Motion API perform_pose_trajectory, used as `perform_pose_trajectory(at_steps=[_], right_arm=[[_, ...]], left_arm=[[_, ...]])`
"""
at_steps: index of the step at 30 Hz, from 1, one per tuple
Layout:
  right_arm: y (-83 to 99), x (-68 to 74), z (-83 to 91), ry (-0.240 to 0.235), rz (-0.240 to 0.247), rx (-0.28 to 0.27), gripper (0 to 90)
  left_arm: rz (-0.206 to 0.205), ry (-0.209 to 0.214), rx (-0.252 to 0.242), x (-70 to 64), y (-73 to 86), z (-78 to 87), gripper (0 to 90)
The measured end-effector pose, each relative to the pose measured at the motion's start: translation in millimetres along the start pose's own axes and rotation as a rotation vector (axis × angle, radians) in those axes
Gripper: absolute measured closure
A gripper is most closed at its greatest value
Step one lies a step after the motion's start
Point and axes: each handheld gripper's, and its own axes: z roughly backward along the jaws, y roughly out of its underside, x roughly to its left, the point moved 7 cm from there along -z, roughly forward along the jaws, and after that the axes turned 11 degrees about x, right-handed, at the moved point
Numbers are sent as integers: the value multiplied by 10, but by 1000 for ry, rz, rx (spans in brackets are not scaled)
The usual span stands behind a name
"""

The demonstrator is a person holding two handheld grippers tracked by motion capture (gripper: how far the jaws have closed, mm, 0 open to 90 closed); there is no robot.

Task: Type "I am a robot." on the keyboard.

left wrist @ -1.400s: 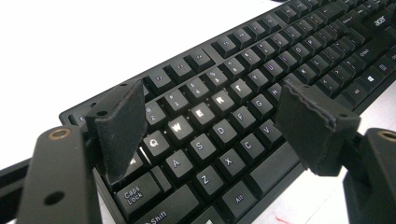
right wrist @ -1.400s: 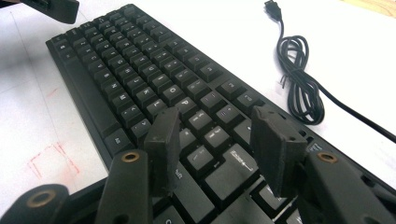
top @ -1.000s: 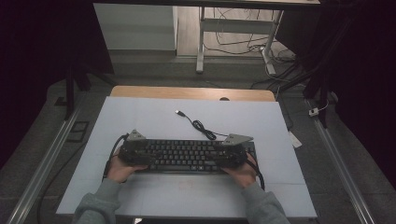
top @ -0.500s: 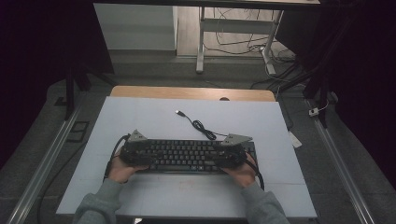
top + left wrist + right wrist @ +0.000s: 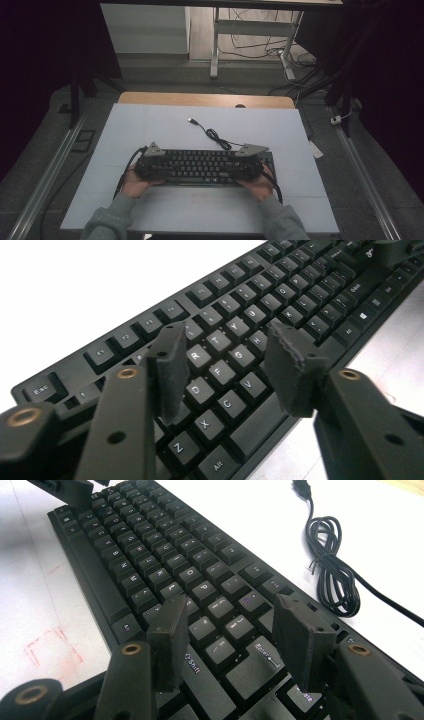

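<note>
1. While my left gripper point(image 5: 222, 372) hovers over the left end of the keyboard point(image 5: 207, 166), its jaws stand spread apart with nothing between them, pads above the D, F and G keys; a careless dip here could catch a pad edge under a keycap and pop it off.
2. At the middle, the keyboard lies flat on the white table point(image 5: 150, 125), near my edge, both grippers over its ends. If only one side closes and lifts, I judge the board would twist and slide.
3. Behind it, the USB cable point(image 5: 212, 134) lies loosely coiled toward the far side; dragging the board could snag it.
4. On the right, my right gripper point(image 5: 227, 637) is also spread wide and empty, above the Shift and Enter keys.
5. Compared with a second ago, hands and keyboard sit almost where they were; I see no real shift.
</note>
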Motion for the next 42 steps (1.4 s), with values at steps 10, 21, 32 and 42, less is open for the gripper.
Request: perform_pose_trajectory(at_steps=[10,21,32,42], right_arm=[[3,2,-11,0,-1,5,486],[5,6,-21,-3,1,6,485],[12,7,-35,-2,3,15,483],[12,8,-37,-3,4,16,483]], left_arm=[[-34,12,24,-93,2,-80,806],[-57,45,42,-191,-6,-168,884],[-70,46,64,-259,-15,-275,884],[-74,38,79,-275,-15,-335,883]])
